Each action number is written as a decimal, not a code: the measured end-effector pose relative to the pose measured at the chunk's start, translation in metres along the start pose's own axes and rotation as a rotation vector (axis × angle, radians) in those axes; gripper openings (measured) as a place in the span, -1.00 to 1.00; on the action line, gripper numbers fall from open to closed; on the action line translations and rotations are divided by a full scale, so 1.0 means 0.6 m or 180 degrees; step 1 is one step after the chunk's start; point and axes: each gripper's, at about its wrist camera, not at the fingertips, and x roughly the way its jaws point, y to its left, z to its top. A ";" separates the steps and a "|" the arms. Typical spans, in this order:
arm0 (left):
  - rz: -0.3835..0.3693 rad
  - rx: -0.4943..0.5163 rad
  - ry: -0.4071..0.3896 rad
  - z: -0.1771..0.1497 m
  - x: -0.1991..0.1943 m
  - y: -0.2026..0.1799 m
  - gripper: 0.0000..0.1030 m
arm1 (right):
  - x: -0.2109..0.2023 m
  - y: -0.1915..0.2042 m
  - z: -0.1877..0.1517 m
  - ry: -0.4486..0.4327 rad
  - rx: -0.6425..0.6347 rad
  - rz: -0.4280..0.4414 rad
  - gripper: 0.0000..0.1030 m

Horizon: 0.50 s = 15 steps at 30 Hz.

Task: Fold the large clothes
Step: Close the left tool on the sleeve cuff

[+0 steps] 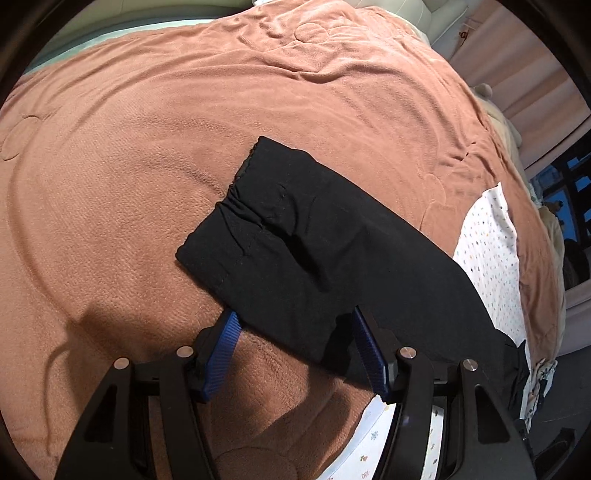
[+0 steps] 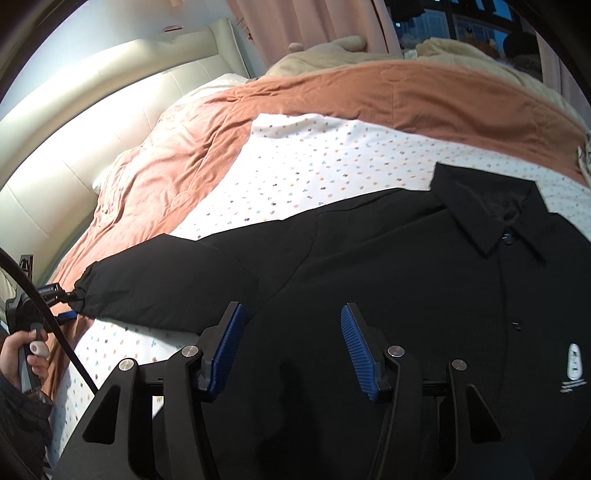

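A black collared jacket lies front up on a white dotted sheet, its collar at the right. Its left sleeve stretches out over the brown blanket, cuff at the far end. My left gripper is open, its blue fingers straddling the sleeve's near edge; the fingertips are hidden by the cloth. It also shows in the right wrist view at the cuff. My right gripper is open and empty above the jacket's chest.
A cream padded headboard runs along the left of the bed. A beige blanket with a plush toy lies at the far side by pink curtains and a dark window. A small white logo marks the jacket's chest.
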 end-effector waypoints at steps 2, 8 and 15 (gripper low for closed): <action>0.0027 -0.0016 -0.0026 0.006 0.007 0.000 0.20 | 0.028 0.003 0.006 0.0075 0.0033 0.0043 0.01; 0.0159 0.0008 -0.0221 0.015 0.007 0.001 -0.77 | 0.121 0.010 -0.001 0.0539 0.0058 -0.0022 -0.09; -0.0060 0.0367 -0.0564 0.027 -0.080 -0.063 -0.87 | 0.094 -0.007 0.012 0.0628 0.0272 0.0053 -0.09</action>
